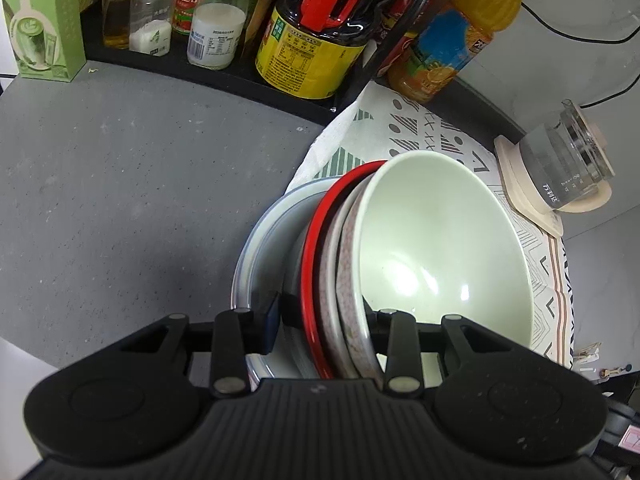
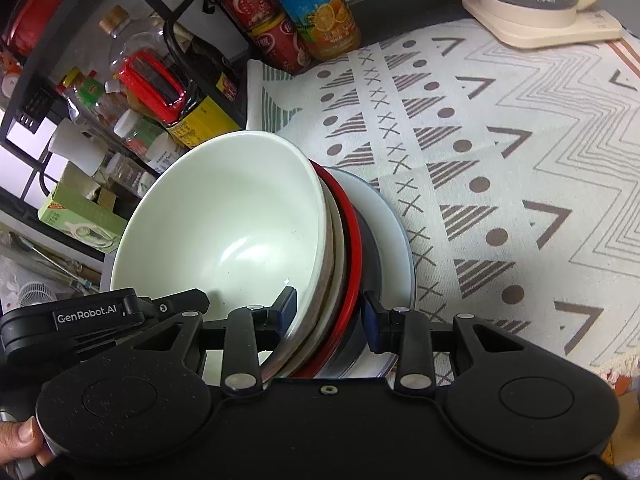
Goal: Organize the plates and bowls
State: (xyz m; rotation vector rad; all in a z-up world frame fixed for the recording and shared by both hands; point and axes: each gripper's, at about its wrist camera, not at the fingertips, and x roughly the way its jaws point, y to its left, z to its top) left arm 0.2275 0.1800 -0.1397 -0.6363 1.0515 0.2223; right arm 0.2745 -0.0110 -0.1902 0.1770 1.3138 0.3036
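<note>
A nested stack of dishes is held on edge between both grippers: a pale green bowl [image 1: 444, 248] on one side, then a speckled grey bowl [image 1: 346, 280], a red-rimmed bowl [image 1: 314, 264] and a white plate with a blue rim [image 1: 260, 248]. My left gripper [image 1: 326, 316] is shut across the stack's rims. My right gripper [image 2: 330, 318] is shut on the same stack, with the green bowl [image 2: 224, 232] to its left and the white plate [image 2: 388, 232] to its right. The left gripper's body shows in the right wrist view at lower left.
A patterned cloth [image 2: 500, 160] lies under the stack. A black rack [image 1: 224, 76] of bottles and jars stands behind. A green carton [image 1: 44, 20] stands on the grey counter [image 1: 120, 184]. A glass kettle on a cream base [image 2: 536, 4] stands at the far right.
</note>
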